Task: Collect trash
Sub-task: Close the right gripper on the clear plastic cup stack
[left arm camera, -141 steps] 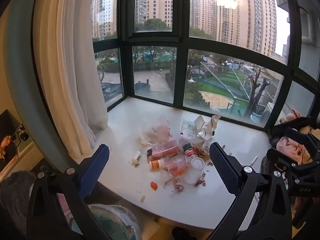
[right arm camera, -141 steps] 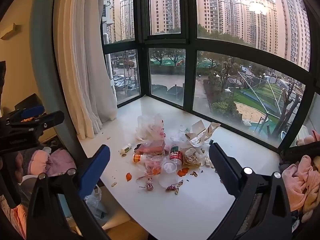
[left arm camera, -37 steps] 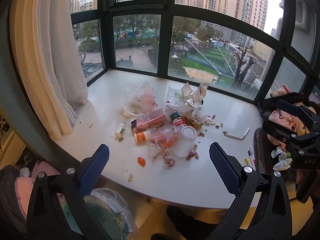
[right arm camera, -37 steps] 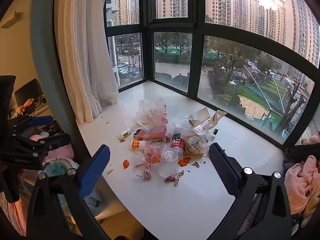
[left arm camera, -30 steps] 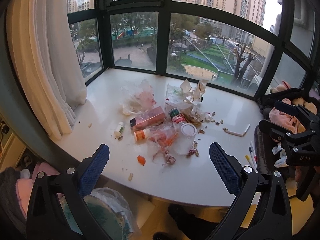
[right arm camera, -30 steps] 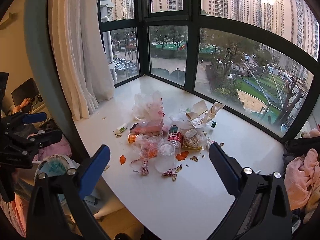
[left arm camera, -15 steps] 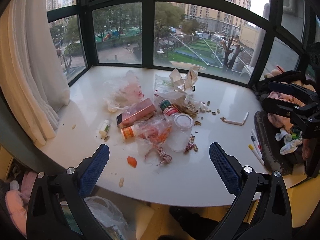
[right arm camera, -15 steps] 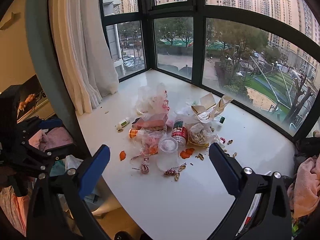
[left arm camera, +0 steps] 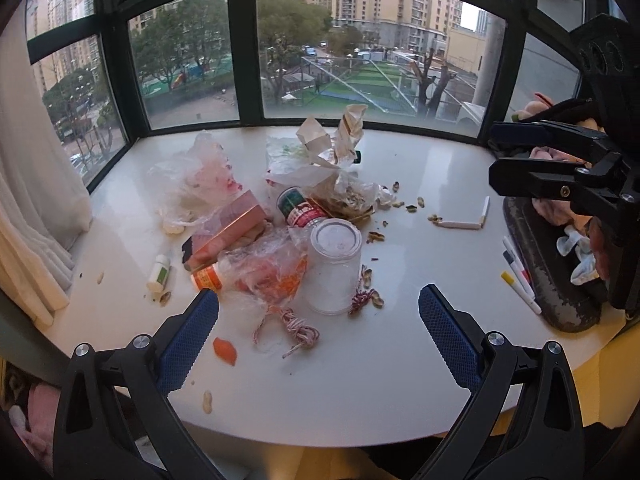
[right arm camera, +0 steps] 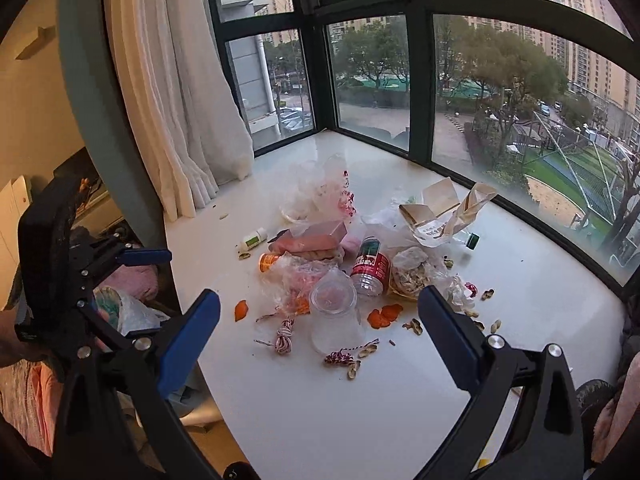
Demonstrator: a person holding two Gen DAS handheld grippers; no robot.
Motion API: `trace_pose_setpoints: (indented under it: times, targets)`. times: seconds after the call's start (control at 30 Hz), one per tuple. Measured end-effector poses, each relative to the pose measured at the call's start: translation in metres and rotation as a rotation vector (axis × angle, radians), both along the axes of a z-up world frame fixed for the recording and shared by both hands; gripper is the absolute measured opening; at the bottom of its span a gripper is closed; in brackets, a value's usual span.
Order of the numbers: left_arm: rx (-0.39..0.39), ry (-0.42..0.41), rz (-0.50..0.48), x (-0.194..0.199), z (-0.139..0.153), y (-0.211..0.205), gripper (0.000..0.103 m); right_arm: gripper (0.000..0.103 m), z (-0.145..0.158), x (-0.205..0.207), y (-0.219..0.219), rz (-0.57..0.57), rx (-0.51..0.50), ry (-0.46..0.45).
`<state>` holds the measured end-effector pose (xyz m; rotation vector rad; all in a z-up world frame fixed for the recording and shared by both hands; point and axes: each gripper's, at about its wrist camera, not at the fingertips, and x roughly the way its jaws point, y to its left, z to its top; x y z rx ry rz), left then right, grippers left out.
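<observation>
I hold my left gripper and right gripper spread wide and empty, both now closer to the trash than half a second ago. The overturned clear cup lies just ahead; beyond it the red can, left the pink box, on the white sill.

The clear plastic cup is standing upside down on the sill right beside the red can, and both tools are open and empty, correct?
Not quite: the clear plastic cup lies on its side, its round end facing the camera in the left wrist view. It is right beside the red can, and the left tool and right tool are both open and empty.
</observation>
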<state>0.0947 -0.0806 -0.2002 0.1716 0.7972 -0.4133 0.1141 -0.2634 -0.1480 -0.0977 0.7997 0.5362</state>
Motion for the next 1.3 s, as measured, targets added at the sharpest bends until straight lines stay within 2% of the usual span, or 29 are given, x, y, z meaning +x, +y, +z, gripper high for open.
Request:
trace_pose_setpoints:
  times: [0.13,0.3,0.47,0.93,1.1,1.3]
  targets:
    - [0.029,-0.001,-0.048,0.015,-0.024,-0.018,0.097,0.097,-0.026,0.017,-0.001,0.066,-0.016,0.011]
    - [0.040,0.038,-0.068,0.037,-0.054,-0.034,0.097,0.097,-0.057,0.042,-0.007,0.112,-0.015,0.047]
    - [0.053,0.044,-0.074,0.056,-0.077,-0.037,0.097,0.097,-0.083,0.060,-0.010,0.147,-0.028,0.082]
    - [0.028,0.059,-0.099,0.088,-0.130,-0.041,0.097,0.097,-0.138,0.102,0.003,0.347,0.029,0.154]
    - [0.027,0.035,-0.106,0.094,-0.146,-0.043,0.090,0.097,-0.157,0.110,0.008,0.367,0.044,0.180]
    - [0.028,-0.019,-0.142,0.091,-0.152,-0.048,0.088,0.097,-0.161,0.112,0.012,0.397,0.073,0.182]
